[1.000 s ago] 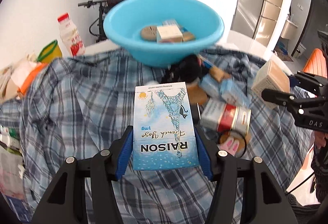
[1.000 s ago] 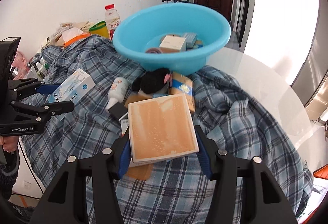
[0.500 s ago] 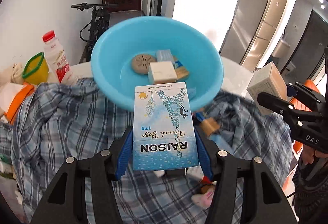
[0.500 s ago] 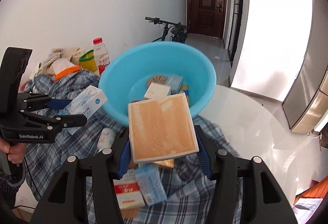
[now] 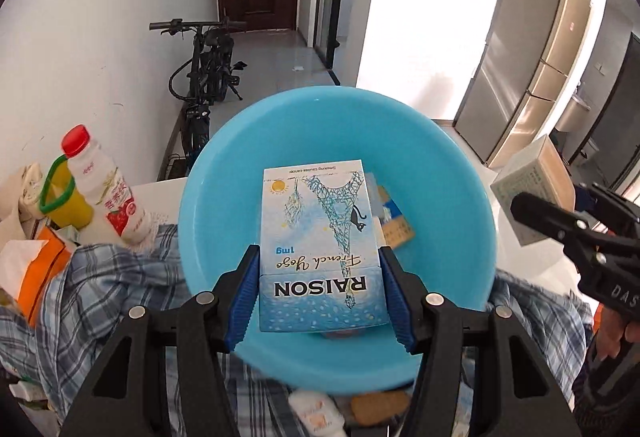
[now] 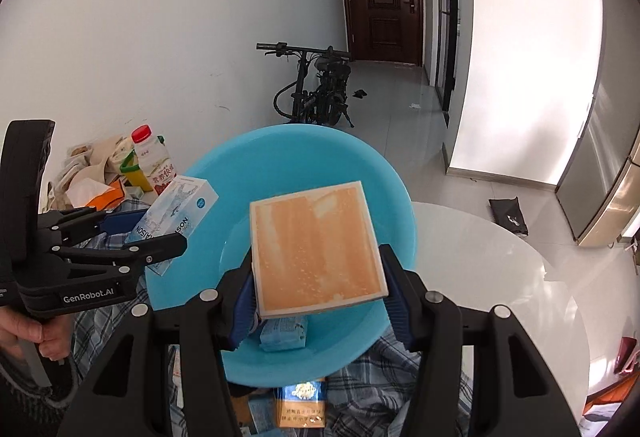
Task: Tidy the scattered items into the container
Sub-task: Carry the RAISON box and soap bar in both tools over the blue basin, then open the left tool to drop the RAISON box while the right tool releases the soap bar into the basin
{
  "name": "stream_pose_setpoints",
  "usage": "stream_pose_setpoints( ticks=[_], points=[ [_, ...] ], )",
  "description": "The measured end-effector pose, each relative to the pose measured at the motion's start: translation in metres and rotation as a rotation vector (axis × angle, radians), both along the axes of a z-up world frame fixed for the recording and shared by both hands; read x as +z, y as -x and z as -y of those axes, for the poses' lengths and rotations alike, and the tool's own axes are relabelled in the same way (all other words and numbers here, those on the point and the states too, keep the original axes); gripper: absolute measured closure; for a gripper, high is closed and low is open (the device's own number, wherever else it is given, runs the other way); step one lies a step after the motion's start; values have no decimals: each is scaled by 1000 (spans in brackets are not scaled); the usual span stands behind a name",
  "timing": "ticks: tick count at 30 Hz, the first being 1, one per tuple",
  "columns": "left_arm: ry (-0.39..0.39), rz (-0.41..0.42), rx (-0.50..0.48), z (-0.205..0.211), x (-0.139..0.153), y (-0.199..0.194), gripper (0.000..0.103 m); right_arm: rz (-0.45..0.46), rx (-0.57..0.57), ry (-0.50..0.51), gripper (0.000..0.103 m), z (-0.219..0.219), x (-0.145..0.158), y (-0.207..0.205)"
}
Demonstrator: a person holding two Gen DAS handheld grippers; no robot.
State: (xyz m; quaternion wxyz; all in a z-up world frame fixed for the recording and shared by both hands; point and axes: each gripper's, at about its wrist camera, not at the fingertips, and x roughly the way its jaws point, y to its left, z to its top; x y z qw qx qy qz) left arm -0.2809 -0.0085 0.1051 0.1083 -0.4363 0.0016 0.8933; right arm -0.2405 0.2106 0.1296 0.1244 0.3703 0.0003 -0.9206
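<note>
The blue-and-white RAISON box (image 5: 320, 249) is clamped between the blue pads of the left gripper (image 5: 320, 291), held over the light blue basin (image 5: 452, 197). To its right, the right gripper (image 6: 318, 297) is closed on an orange-faced square box (image 6: 316, 249), also above the basin (a few small packets lie inside). The basin sits on a plaid cloth (image 5: 100, 289); a red-capped drink bottle (image 5: 106, 193) stands at far left.

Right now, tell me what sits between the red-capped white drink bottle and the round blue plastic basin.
In the right wrist view, the blue-and-white RAISON carton, clamped in the left gripper, crosses the gap between the bottle and the basin.
</note>
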Motion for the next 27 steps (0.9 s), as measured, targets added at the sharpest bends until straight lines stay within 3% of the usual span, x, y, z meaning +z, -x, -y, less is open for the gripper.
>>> stream_pose_setpoints(
  ticks=[11, 16, 27],
  points=[
    [28, 64, 17, -14, -31, 87, 44, 57, -63, 53, 49, -6, -21, 61],
    [45, 19, -21, -27, -41, 101, 44, 58, -48, 30, 49, -1, -26, 69],
    [83, 82, 7, -35, -72, 132, 44, 96, -90, 51, 49, -7, -42, 83]
  ],
)
